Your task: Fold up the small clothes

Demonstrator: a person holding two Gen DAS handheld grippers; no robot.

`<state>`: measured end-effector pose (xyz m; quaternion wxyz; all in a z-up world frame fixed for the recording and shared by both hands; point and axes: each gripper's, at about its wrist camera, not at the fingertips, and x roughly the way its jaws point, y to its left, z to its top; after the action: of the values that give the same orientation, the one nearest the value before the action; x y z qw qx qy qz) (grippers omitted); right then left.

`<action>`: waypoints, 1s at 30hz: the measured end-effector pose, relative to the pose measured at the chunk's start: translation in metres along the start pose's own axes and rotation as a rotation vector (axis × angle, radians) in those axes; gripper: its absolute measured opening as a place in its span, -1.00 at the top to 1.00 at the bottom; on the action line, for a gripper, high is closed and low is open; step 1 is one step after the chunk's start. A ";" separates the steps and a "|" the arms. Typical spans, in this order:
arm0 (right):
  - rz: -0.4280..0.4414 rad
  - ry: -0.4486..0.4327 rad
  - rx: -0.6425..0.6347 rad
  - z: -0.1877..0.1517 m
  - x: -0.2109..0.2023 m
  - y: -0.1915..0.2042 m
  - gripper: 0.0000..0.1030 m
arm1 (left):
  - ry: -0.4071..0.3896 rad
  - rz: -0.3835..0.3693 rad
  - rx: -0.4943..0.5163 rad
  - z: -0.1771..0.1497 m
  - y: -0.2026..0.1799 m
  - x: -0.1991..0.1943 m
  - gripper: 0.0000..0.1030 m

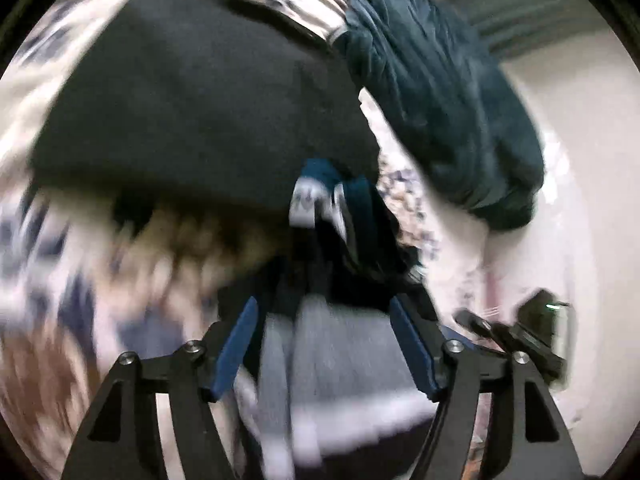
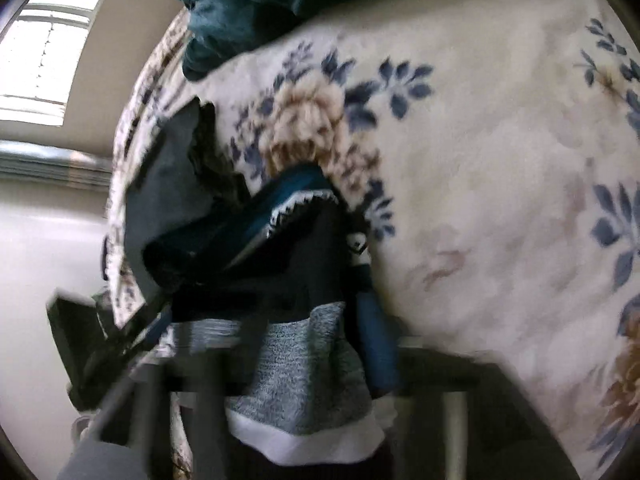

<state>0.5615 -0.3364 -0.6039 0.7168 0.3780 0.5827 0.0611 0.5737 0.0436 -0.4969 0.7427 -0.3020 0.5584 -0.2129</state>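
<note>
Both grippers, left gripper [image 1: 324, 344] and right gripper [image 2: 268, 344], spread wide over the grey-and-white sock [image 1: 332, 364] at floral blanket [image 2: 480, 160] edge; pile unfolded.

both fisheye views smear with motion blur, edges bent and vignetted black; daylight glares from a window [image 2: 44, 52] up-left of the right gripper.

Blanket [image 2: 480, 140] cream with blue leaves and tan flowers; heap of cloth [image 1: 440, 92] dark teal; garment [image 1: 192, 112] plain black; small garment [image 2: 296, 384] speckled grey, white hem; gripper pads [image 1: 236, 348] blue.
</note>
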 end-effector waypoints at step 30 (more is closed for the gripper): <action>0.202 0.498 -0.135 0.057 0.097 -0.022 -0.65 | -0.136 -0.156 -0.557 -0.184 0.062 0.006 -0.56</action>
<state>0.6351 -0.3273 -0.6918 0.5654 0.3589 0.6950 0.2617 0.3977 0.0455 -0.5792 0.6484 -0.5499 0.5192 -0.0870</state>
